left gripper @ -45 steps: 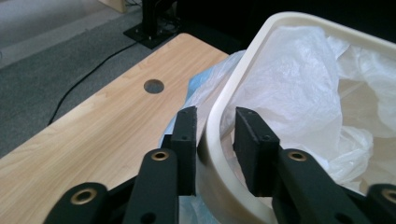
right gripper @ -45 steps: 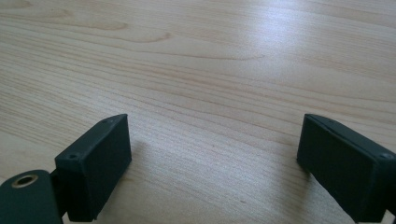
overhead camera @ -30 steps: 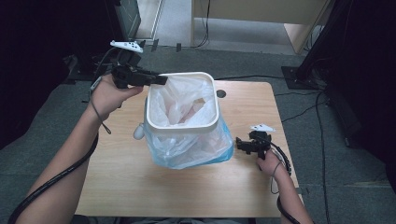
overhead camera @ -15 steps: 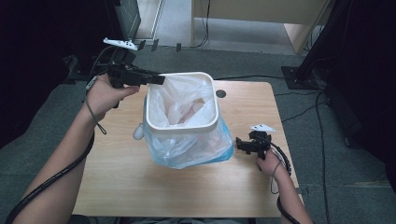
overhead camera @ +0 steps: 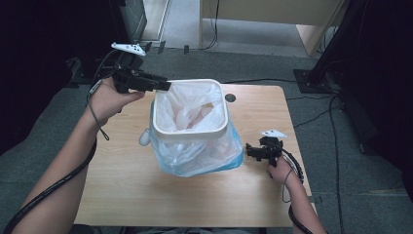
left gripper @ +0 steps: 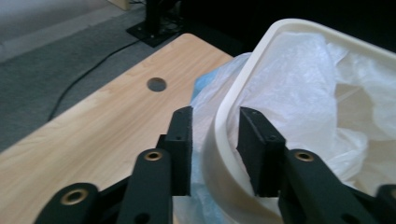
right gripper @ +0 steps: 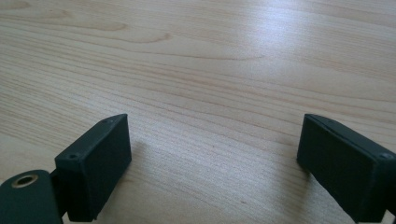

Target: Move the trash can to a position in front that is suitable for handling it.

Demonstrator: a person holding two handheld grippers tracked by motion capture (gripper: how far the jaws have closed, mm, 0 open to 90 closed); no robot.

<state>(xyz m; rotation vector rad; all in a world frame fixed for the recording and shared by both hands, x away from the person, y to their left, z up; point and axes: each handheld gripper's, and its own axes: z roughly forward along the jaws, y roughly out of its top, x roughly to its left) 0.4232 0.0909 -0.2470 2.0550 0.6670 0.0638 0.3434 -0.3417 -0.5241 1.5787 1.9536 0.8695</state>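
Standing near the middle of the wooden table (overhead camera: pixel 146 195), the white bin (overhead camera: pixel 191 132) carries a plastic liner bag (overhead camera: pixel 199 158); no writing can be read anywhere. The left gripper (left gripper: pixel 215 140) straddles the bin's rim, its jaws having just been opening, pads not quite pressing. The right gripper (right gripper: pixel 212 163) rests wide open over bare wood, holding nothing.

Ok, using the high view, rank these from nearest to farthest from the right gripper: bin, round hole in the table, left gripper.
1. Bin, at the table's middle, closest to the right gripper.
2. Round hole, near the table's far edge.
3. Left gripper, at the bin's far-left corner.
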